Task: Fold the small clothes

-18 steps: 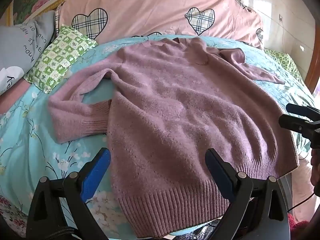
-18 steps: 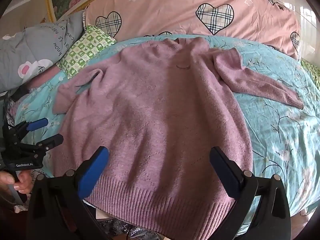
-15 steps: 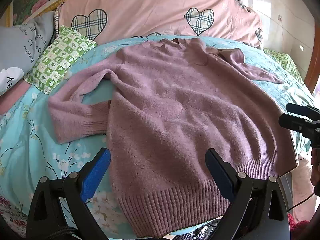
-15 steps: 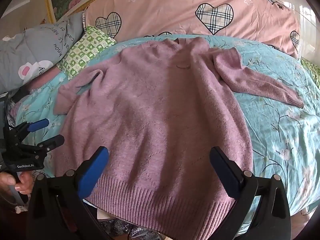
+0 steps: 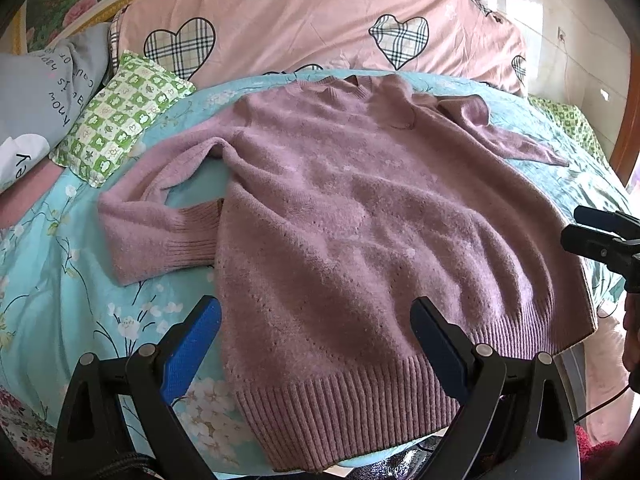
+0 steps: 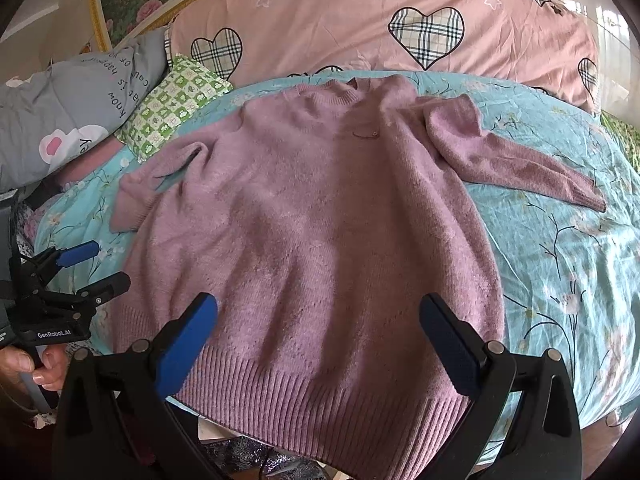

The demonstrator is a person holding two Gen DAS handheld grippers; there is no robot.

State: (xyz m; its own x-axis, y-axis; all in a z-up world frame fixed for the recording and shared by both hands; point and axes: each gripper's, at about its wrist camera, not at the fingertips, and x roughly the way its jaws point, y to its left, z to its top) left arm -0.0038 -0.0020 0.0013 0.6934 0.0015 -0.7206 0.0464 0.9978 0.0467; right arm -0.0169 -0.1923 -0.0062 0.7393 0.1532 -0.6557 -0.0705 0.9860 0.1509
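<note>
Spread flat on the bed [image 5: 48, 288], front up: a mauve knitted sweater [image 5: 360, 216], neckline toward the pillows, ribbed hem hanging just over the near edge of the mattress. One sleeve [image 5: 160, 232] doubled back on itself beside the body, cuff touching the side seam; the other sleeve [image 6: 516, 160] stretched out at a slant across the turquoise floral sheet [image 6: 568, 264]. Behind the collar, a pink duvet [image 5: 304, 28] printed with plaid hearts; beside it a green checked pillow [image 5: 120, 116] and a grey pillow [image 6: 60, 120] with lettering. Left gripper [image 5: 316, 336] poised above the hem, tilted downward, fingers [image 5: 192, 344] spread wide and released, nothing between them but air over the knit. Right gripper [image 6: 320, 332] likewise above the hem, blue-padded fingers [image 6: 188, 340] fully apart, grasping nothing. At the left edge of the right wrist view, a hand [image 6: 36, 368] around the left gripper's handle.
</note>
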